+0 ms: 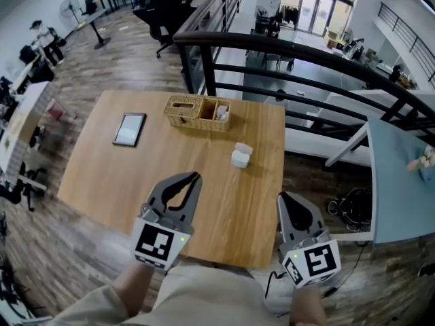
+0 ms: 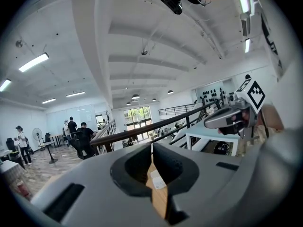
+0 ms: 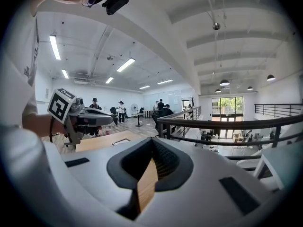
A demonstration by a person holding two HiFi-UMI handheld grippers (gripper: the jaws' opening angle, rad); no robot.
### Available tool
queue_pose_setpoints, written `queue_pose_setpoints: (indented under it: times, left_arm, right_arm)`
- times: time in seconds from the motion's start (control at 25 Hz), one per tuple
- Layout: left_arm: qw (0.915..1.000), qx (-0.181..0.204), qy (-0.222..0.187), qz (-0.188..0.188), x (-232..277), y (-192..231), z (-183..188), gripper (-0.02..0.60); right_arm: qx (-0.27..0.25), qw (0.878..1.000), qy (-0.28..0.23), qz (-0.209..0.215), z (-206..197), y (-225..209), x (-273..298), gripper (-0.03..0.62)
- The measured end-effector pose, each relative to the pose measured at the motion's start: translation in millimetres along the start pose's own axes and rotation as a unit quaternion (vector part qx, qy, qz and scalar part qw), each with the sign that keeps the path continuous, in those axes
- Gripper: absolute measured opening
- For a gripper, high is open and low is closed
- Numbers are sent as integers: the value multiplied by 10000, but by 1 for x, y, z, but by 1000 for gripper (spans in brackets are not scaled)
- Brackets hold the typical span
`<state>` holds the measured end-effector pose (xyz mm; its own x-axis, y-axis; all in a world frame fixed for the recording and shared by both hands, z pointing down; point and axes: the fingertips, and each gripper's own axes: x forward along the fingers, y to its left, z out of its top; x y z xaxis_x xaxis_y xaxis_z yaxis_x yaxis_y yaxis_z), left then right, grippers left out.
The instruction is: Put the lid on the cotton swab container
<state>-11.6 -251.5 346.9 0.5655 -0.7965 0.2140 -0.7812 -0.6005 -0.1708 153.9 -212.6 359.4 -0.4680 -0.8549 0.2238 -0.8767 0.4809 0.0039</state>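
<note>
- Left gripper [image 1: 196, 177] and right gripper [image 1: 283, 196] are hovering over the near edge of the light wooden table [image 1: 102, 175]. Both are sitting with jaws pressed together, nothing between them.
- Small white plastic cotton swab container [image 1: 239, 159] is standing ahead of both grippers, between their lines and well apart from each.
- A white lid piece [image 1: 245, 148] is resting at its far side. It is too small to tell whether it is seated or askew.
- Judgement: the approach is only beginning. Both grippers are needing to open first. One should be steadying the container's body while the other is taking the lid by its edges and lowering it level.
- Woven rectangular wicker basket [image 1: 197, 112] is standing beyond the container. A dark flat tablet [image 1: 129, 129] is lying forward-left of the left gripper.
- Nothing is blocking the path.
</note>
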Motion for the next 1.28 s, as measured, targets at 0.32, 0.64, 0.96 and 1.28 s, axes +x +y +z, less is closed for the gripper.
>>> queue_pose_setpoints:
  times: [0.32,0.64,0.96,1.28]
  left_arm:
    - [9998,76,35,-190,5,12,-4,31]
    - [9992,103,-131,-352,32,38,-8,31]
    - [9988,16,-83,-490,83,71,-32,31]
    - [9981,-100,233,-566,136,97,-84,31]
  right_arm:
    - [171,9997,33,-163,0,-5,14,26]
    - [120,9994,285,-173,-8,-22,71,26]
    - [-78,9977,562,-369,-14,-53,149,26]
    - [458,9925,1082,-341,-78,-84,233,26]
